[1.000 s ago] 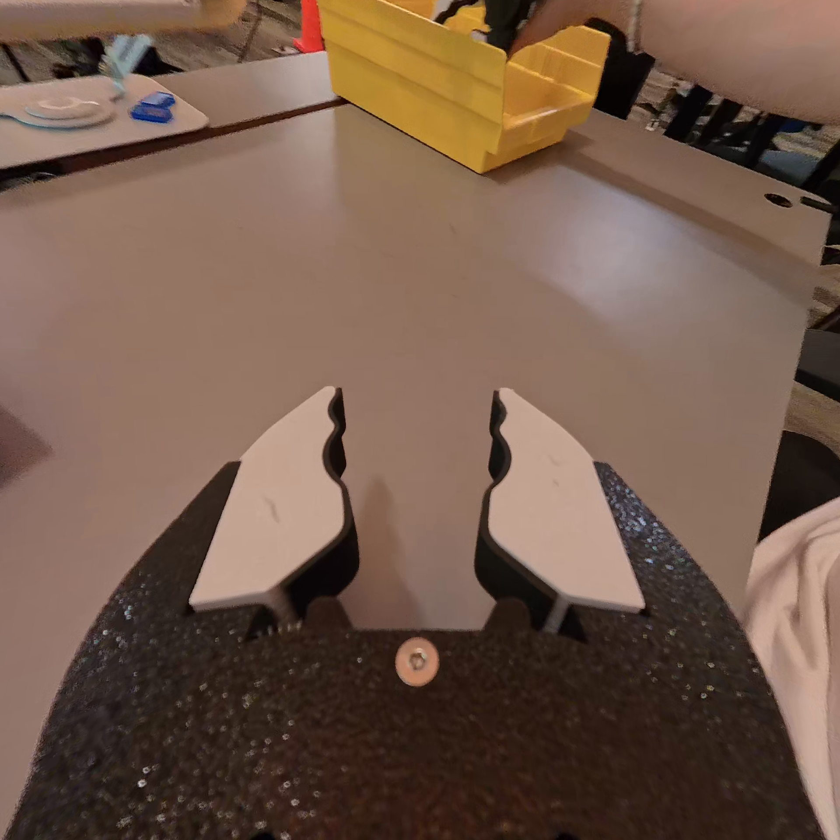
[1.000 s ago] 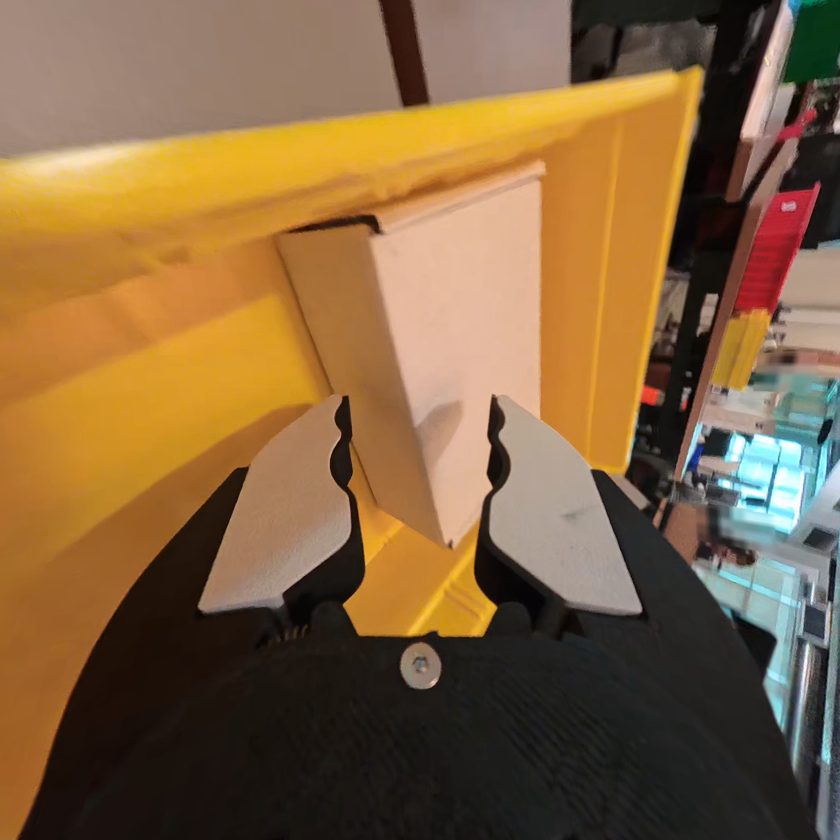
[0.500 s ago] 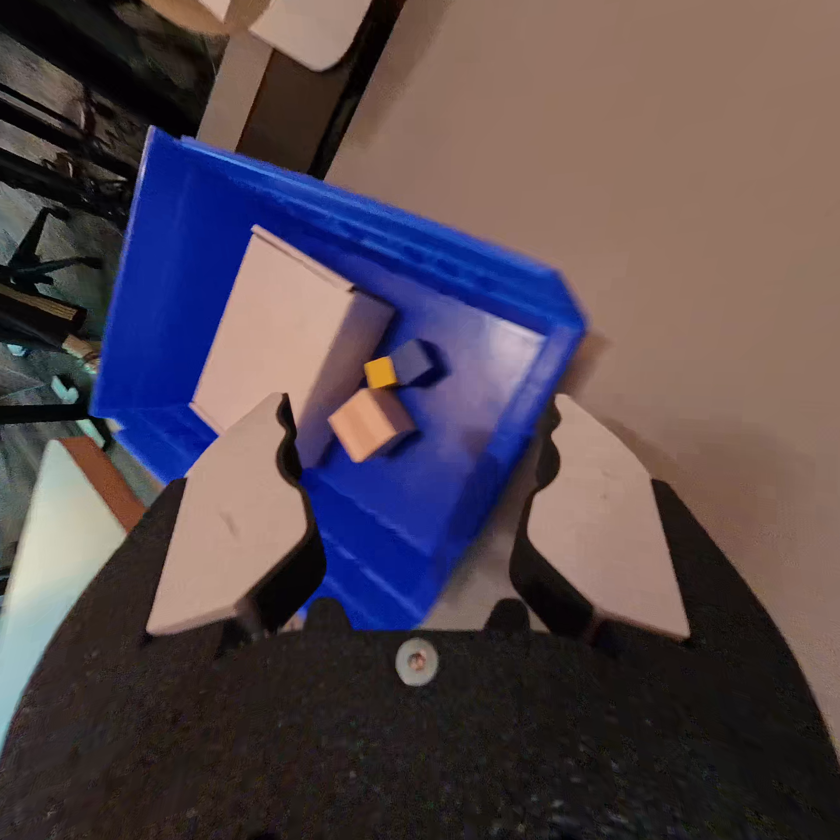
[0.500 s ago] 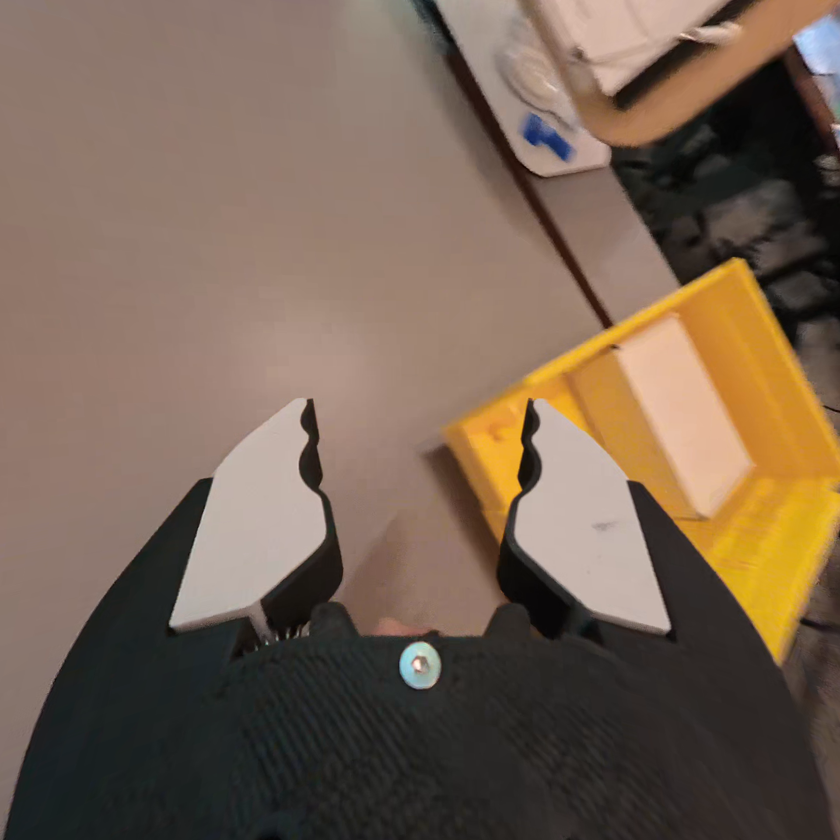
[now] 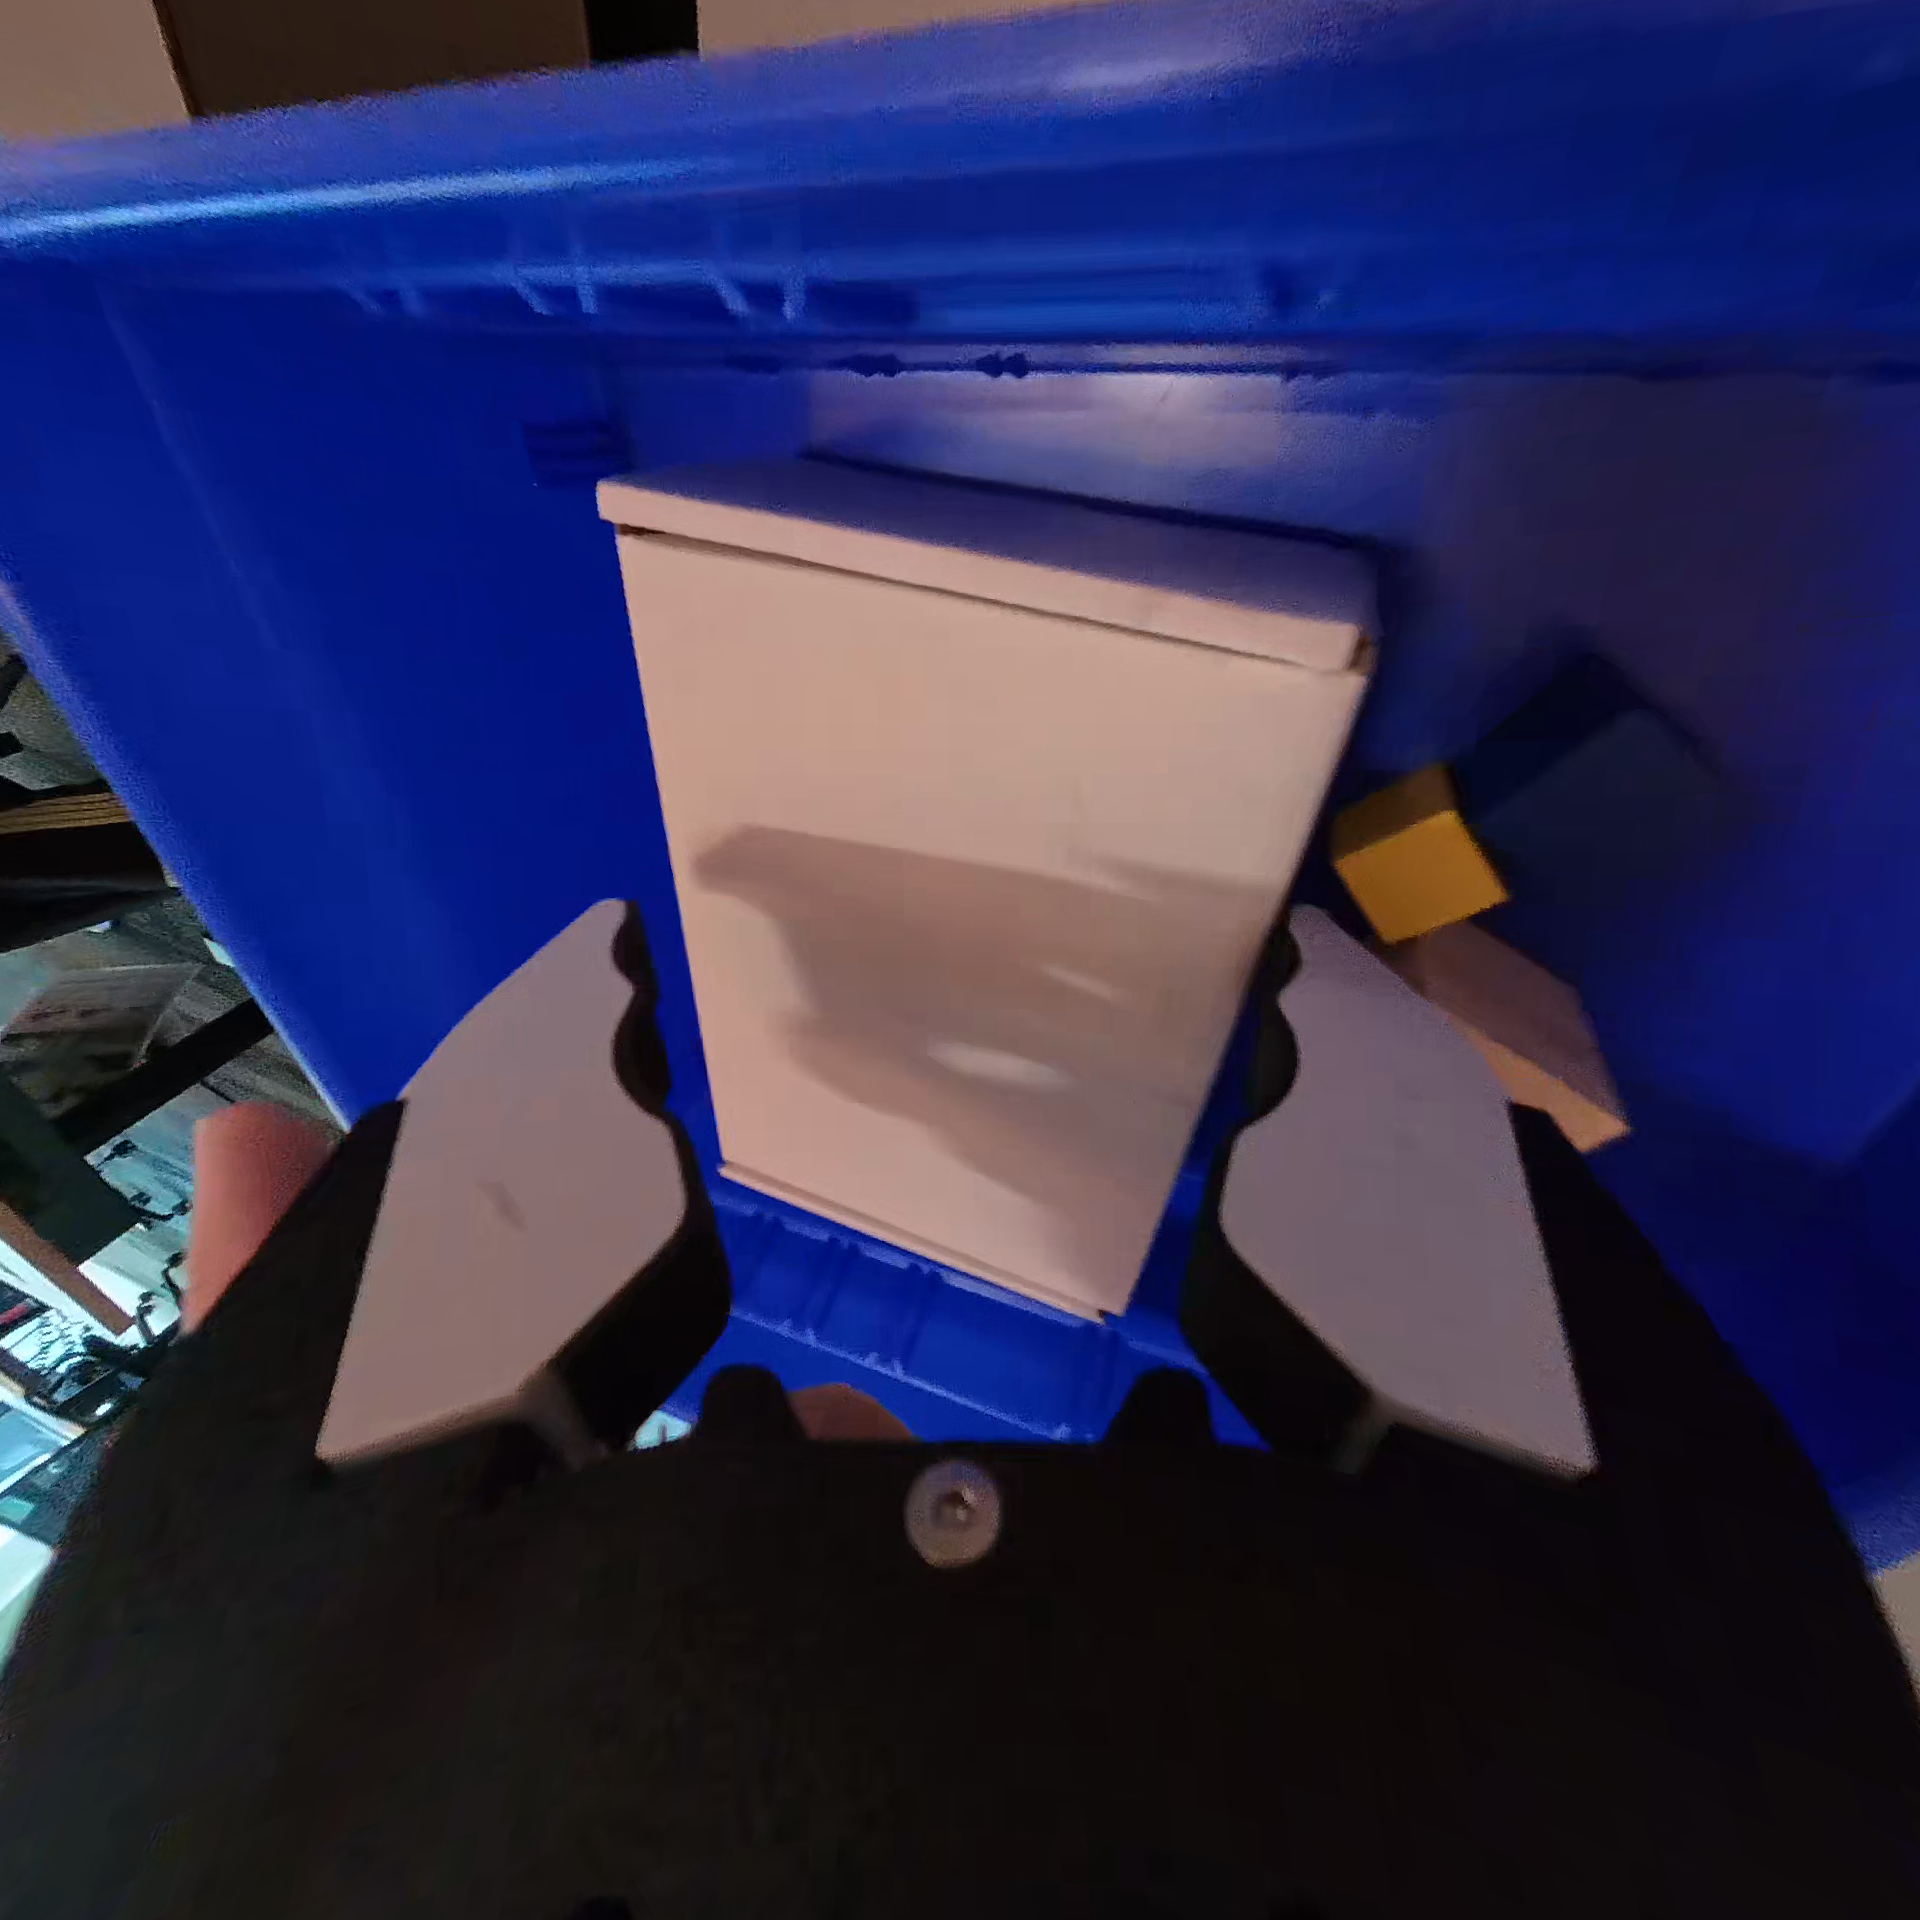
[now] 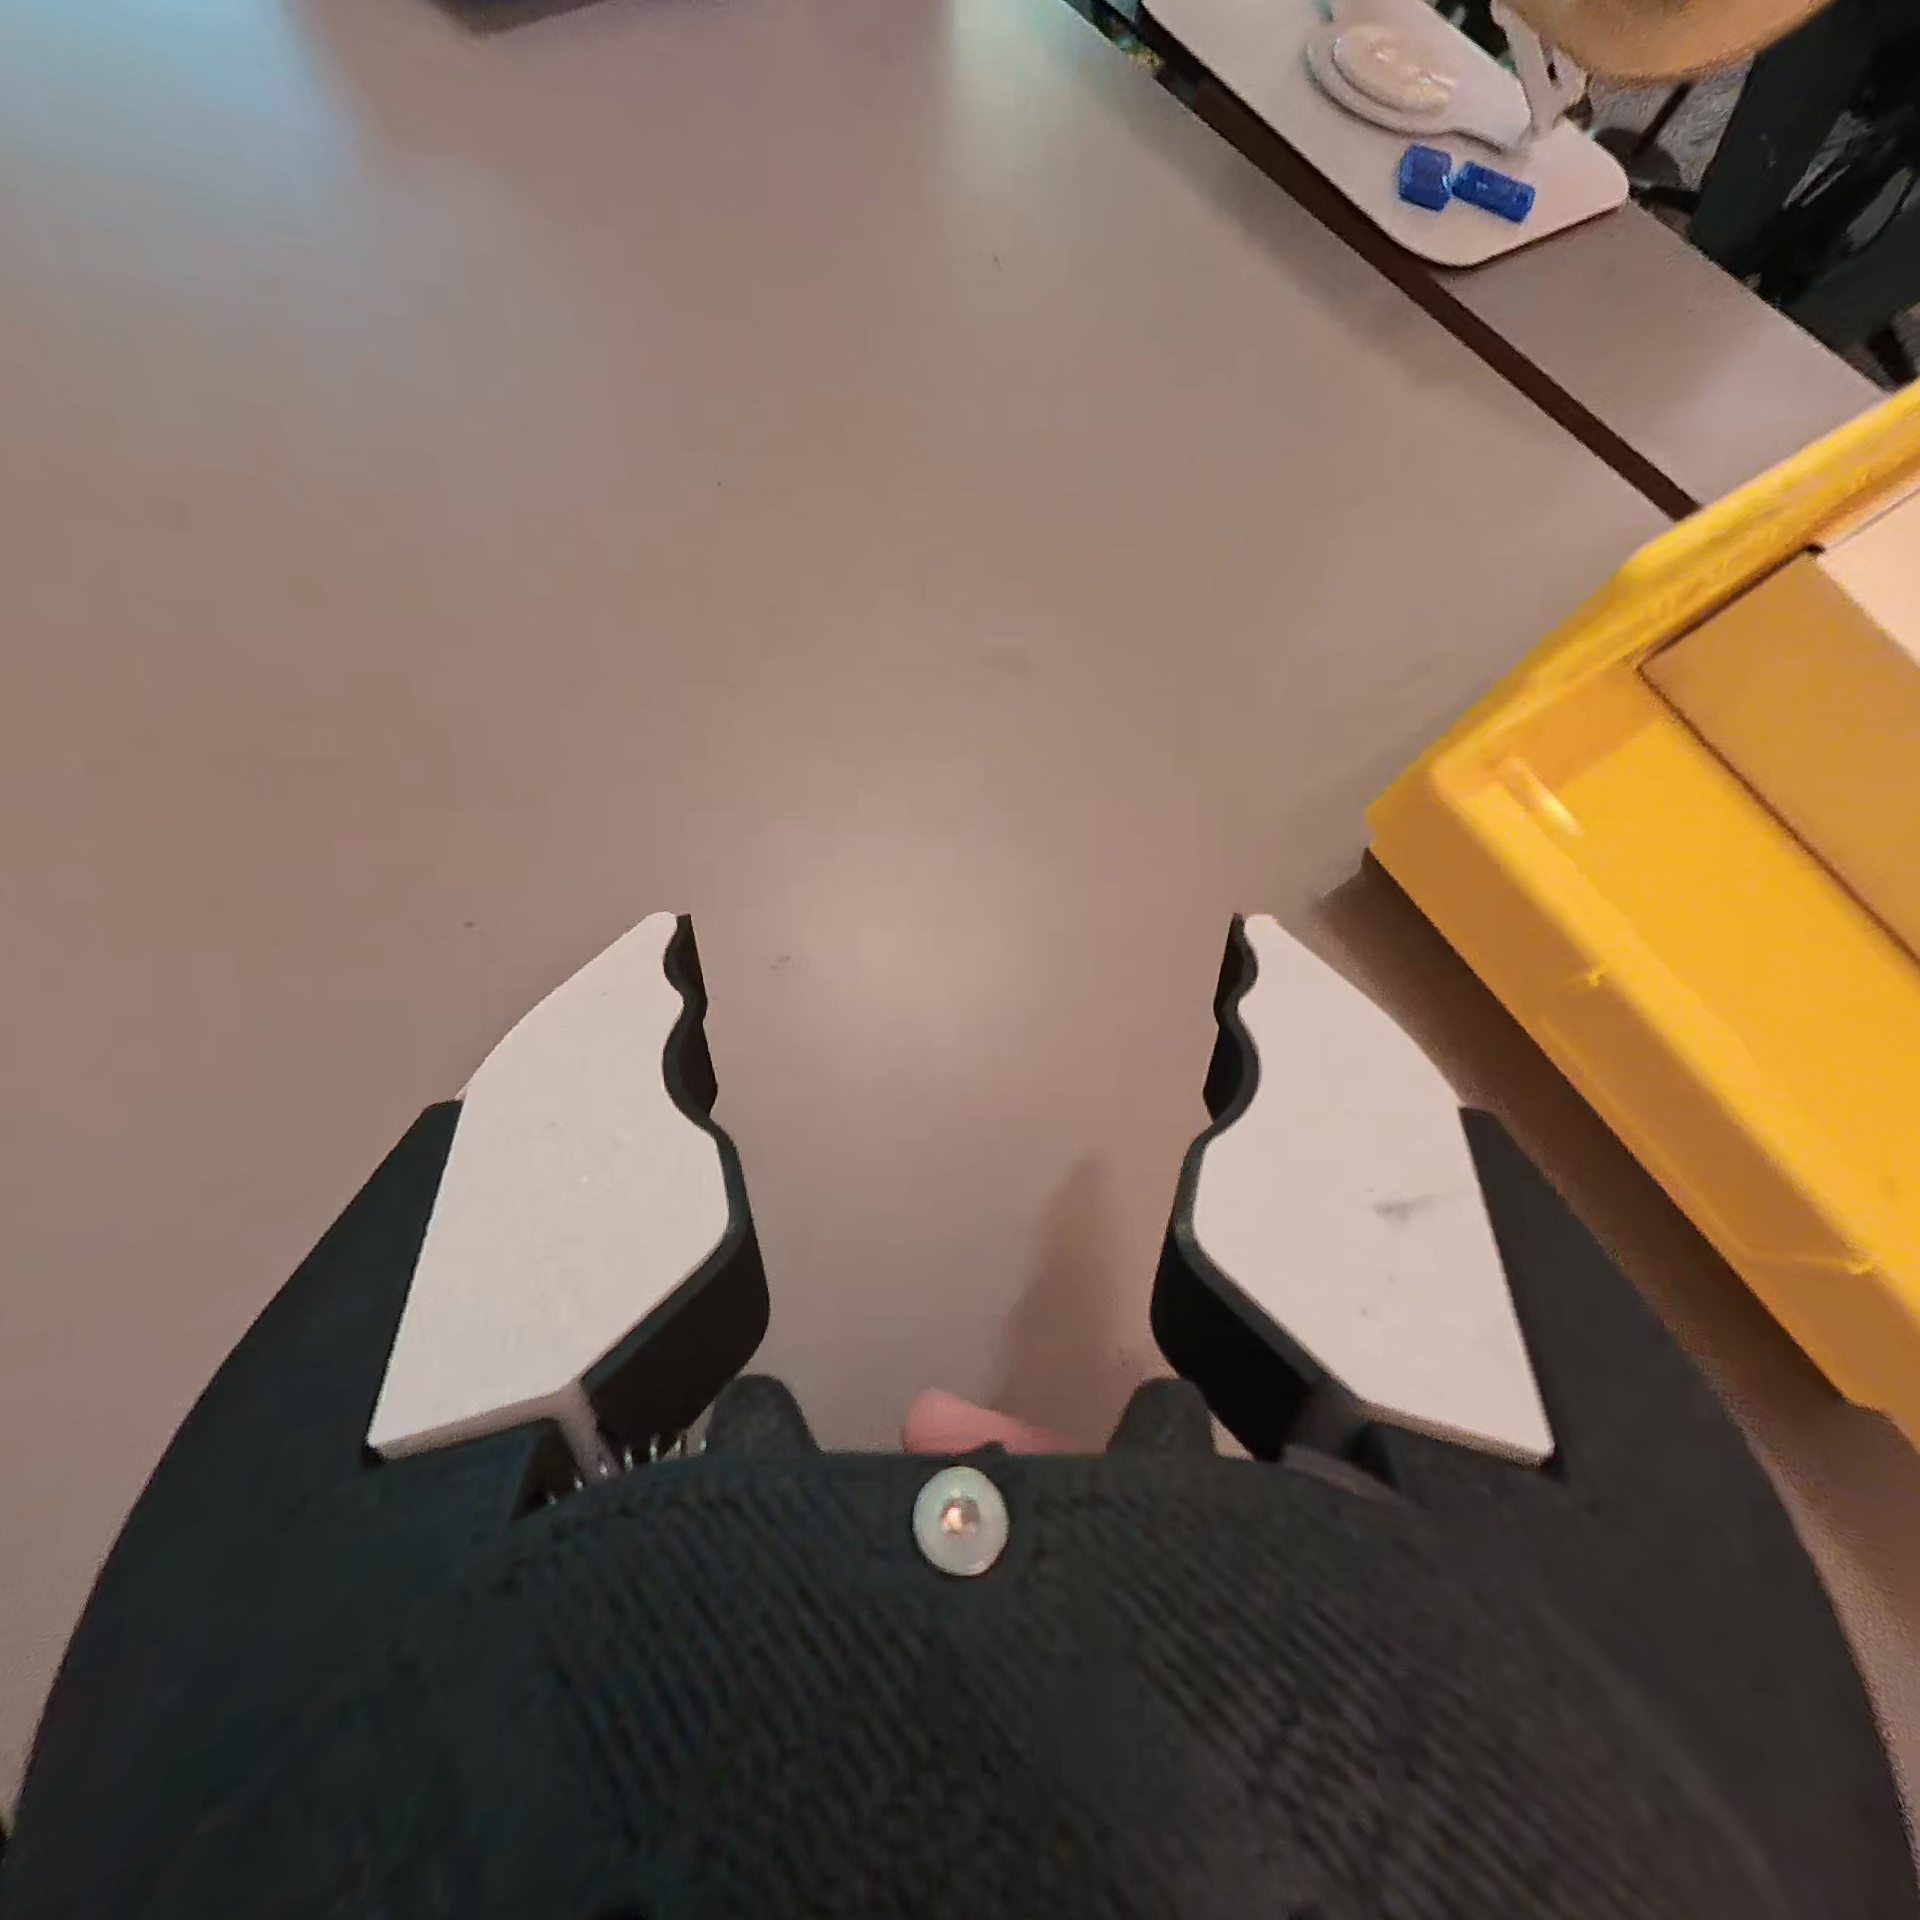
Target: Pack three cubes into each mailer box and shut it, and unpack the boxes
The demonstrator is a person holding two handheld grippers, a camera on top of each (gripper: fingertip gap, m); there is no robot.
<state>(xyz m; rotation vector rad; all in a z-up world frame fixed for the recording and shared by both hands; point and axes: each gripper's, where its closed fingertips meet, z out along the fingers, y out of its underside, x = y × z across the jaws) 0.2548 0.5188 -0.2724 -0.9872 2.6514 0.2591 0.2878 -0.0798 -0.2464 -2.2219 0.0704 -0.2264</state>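
In the left wrist view, a closed white mailer box stands inside a blue bin, leaning on its far wall. My left gripper is open, with one finger on each side of the box's lower half, not clamped. A yellow cube, a blue cube and a tan cube lie in the bin right of the box. My right gripper is open and empty over the bare table. A yellow bin to its right holds another white mailer box.
A second table adjoins at the far right, across a dark seam. On it lies a white board with two small blue pieces and a round white item. Shelving shows left of the blue bin. About 60 centimetres separates my left fingertips from my right. My left gripper is the nearer one to the blue cube: about 4 centimetres, against 50 centimetres.
My left gripper has dropped into the blue bin and now straddles the mailer box. My right gripper has turned farther from the yellow bin and stays open over the table.
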